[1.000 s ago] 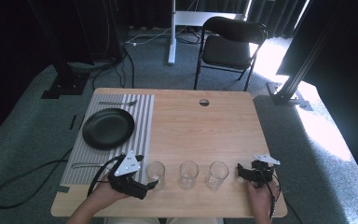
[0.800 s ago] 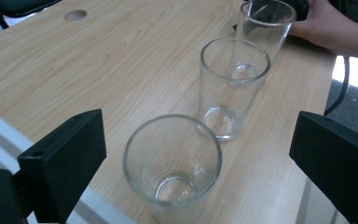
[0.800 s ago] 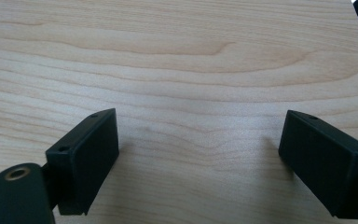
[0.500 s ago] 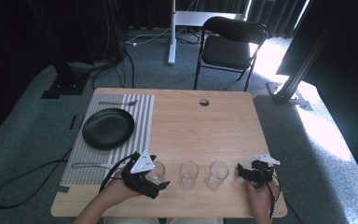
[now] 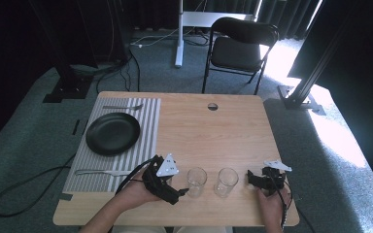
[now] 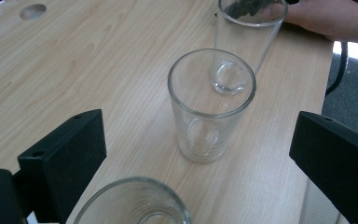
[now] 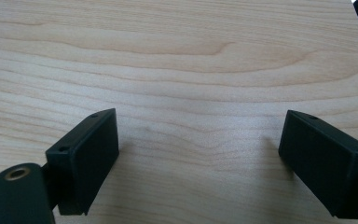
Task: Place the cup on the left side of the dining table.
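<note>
Three clear drinking glasses stand in a row near the wooden table's (image 5: 209, 141) front edge. In the left gripper view the nearest glass (image 6: 133, 203) sits low between the black jaws, which stand wide and do not touch it. The middle glass (image 6: 212, 105) (image 5: 196, 181) and the far glass (image 6: 249, 32) (image 5: 227, 181) line up beyond it. My left gripper (image 5: 178, 185) (image 6: 200, 142) points right along the row and is open. To the right of the row, my right gripper (image 5: 258, 178) (image 7: 198, 144) rests open over bare wood, with nothing between its jaws.
A black plate (image 5: 112, 133) lies on a striped placemat (image 5: 148, 121) at the table's left, with a fork (image 5: 121, 107) behind it and a second piece of cutlery (image 5: 99, 172) in front. A cable hole (image 5: 212, 106) sits near the far edge. A black chair (image 5: 238, 48) stands beyond the table.
My left gripper has moved right along the front edge and now covers the leftmost glass in the high view. The right gripper and the other glasses have kept still.
</note>
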